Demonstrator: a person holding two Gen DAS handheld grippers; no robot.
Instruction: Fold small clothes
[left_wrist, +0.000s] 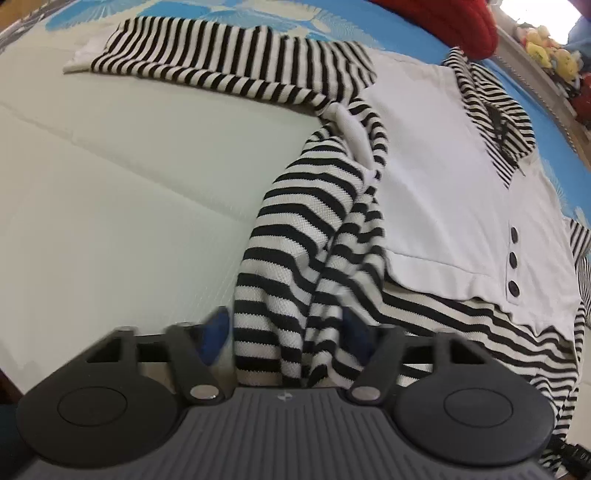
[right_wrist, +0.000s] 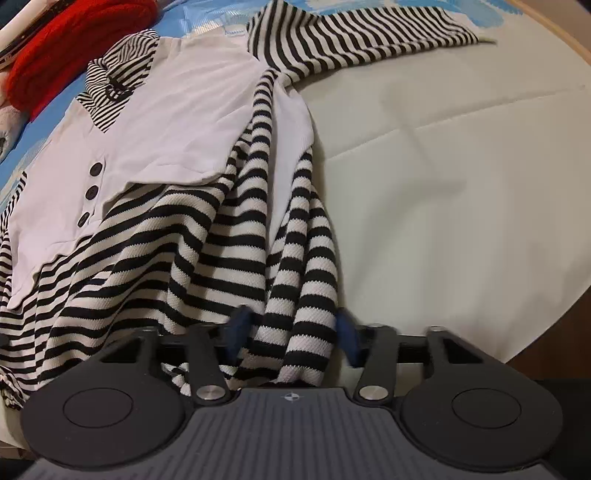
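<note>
A small black-and-white striped top (left_wrist: 295, 236) with a white front panel (left_wrist: 443, 177) and three black buttons lies on a pale green mat (left_wrist: 110, 184). One striped sleeve (left_wrist: 221, 62) stretches out flat to the far left. My left gripper (left_wrist: 284, 332) is shut on the bunched striped hem, and its blue pads press the fabric from both sides. In the right wrist view the same top (right_wrist: 192, 229) lies spread, with its sleeve (right_wrist: 351, 33) at the top. My right gripper (right_wrist: 291, 332) is shut on a gathered fold of the striped hem.
A red knitted item (left_wrist: 454, 22) lies beyond the collar and also shows in the right wrist view (right_wrist: 74, 40). Blue patterned cloth (left_wrist: 184, 11) lies under the mat's far side. Soft toys (left_wrist: 546, 48) sit on a shelf at the far right. The mat's curved edge (right_wrist: 554, 240) runs down the right.
</note>
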